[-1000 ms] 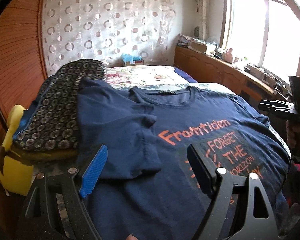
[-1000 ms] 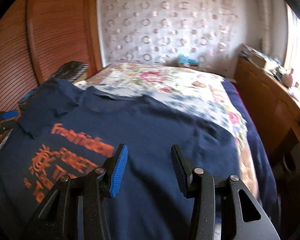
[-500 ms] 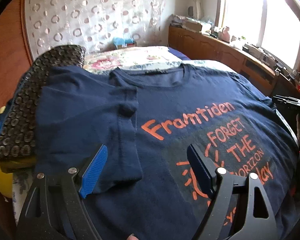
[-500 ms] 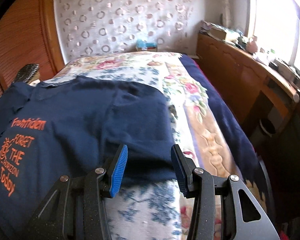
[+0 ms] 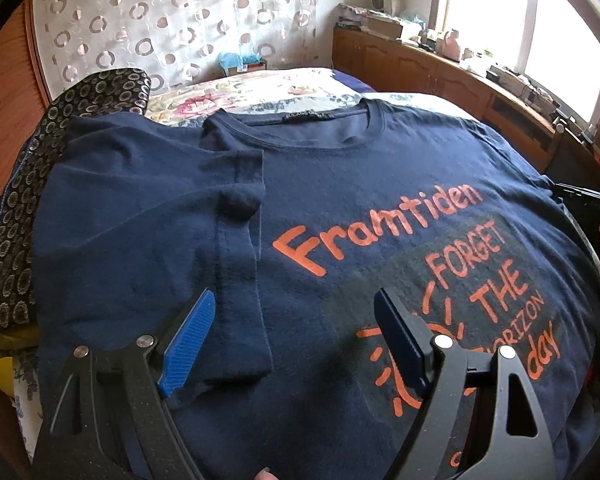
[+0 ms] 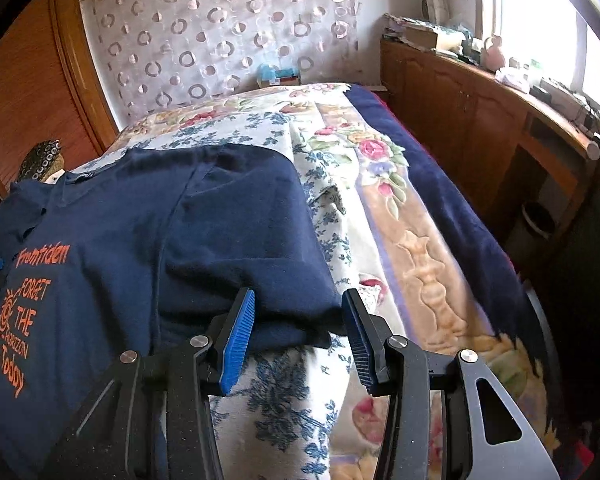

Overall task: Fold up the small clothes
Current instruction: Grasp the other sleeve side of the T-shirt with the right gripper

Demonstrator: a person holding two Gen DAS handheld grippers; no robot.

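A navy T-shirt [image 5: 340, 200] with orange lettering lies face up on the bed. Its left sleeve [image 5: 148, 220] is folded inward over the chest. My left gripper [image 5: 294, 300] hovers open above the shirt, one finger over that folded sleeve's hem and the other over the orange sun print. In the right wrist view the T-shirt [image 6: 120, 240] fills the left side, and its right sleeve [image 6: 252, 232] lies flat on the bedspread. My right gripper [image 6: 299, 300] stands part open at the sleeve's lower corner. The hem shows between the fingers, and the pads are apart from it.
A dark ring-patterned cloth [image 5: 28, 200] lies heaped left of the shirt over something yellow [image 5: 4, 360]. The floral bedspread [image 6: 380, 200] and a blue blanket [image 6: 440, 200] run along the right. A cluttered wooden cabinet [image 6: 480, 100] stands under the window.
My left gripper has come lower and closer over the shirt's chest. My right gripper has swung from the shirt's middle to the right sleeve's edge. Neither gripper's jaws have changed.
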